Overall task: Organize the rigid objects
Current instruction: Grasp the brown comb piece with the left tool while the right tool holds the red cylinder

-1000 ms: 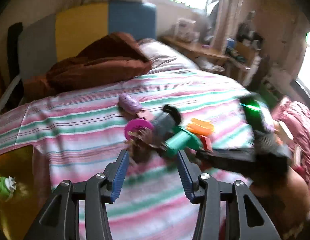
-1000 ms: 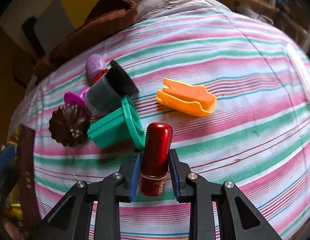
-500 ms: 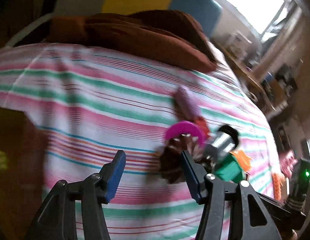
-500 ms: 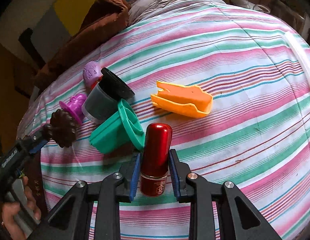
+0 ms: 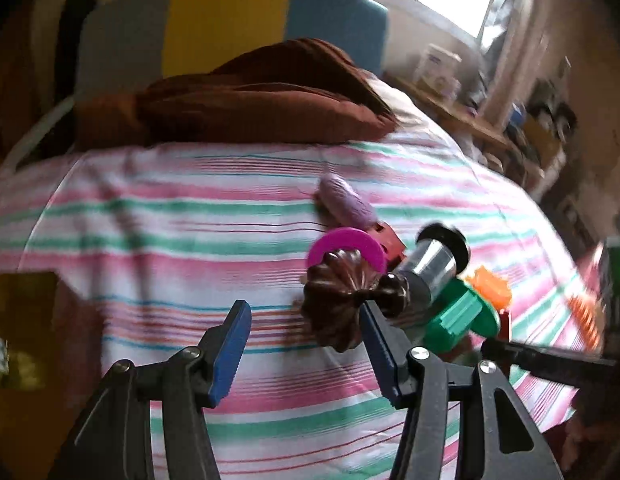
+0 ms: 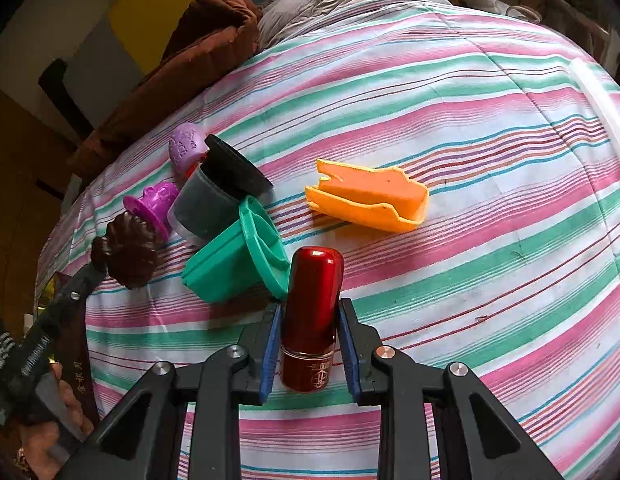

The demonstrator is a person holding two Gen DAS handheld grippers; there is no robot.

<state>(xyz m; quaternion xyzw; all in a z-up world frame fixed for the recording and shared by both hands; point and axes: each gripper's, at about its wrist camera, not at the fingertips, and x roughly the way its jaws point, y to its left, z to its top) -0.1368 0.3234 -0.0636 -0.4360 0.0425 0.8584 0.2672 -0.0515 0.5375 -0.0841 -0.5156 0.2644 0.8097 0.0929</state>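
My right gripper is shut on a glossy red tube, held upright just above the striped bed sheet. A cluster lies to its left: a green cup on its side, a grey jar with a black lid, a purple stamp, a lilac egg and a brown fluted mould. An orange scoop lies apart to the right. My left gripper is open; its right finger touches the brown mould from the left of the cluster.
A brown blanket lies bunched at the head of the bed, before a grey, yellow and blue headboard. A wooden shelf with clutter runs along the far right wall. A dark yellow surface sits off the bed's left edge.
My left gripper has swung back toward the cluster and moved closer, so the brown mould now sits against its right finger. The right gripper holds still with the red tube.
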